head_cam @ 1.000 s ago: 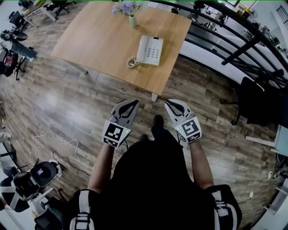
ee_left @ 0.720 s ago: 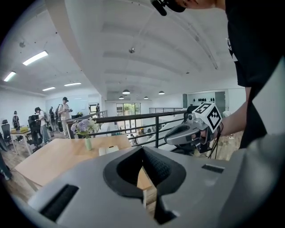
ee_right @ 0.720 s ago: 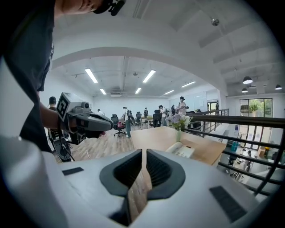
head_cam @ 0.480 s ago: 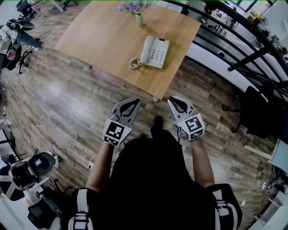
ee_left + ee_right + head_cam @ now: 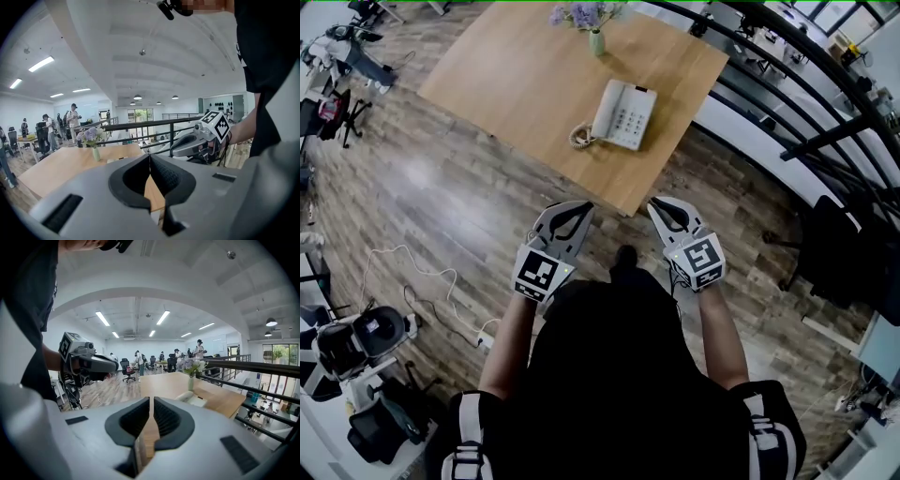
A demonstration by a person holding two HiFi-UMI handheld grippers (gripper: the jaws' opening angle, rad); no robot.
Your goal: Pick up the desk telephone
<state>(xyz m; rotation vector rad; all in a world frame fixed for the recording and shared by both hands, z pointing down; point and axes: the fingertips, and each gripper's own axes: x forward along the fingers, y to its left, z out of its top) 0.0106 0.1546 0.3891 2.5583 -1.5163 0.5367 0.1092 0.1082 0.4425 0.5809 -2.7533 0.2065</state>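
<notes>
Right now both grippers are shut with nothing between their jaws. The left gripper [image 5: 582,208] and right gripper [image 5: 655,205] are held side by side, pointing at the near corner of the table [image 5: 516,89]. The phone [image 5: 625,114] lies flat on the table, well ahead of both grippers and a little closer to the right one. Its coiled cord sits at its left side, and a vase [image 5: 596,41] stands beyond it near the far edge.
</notes>
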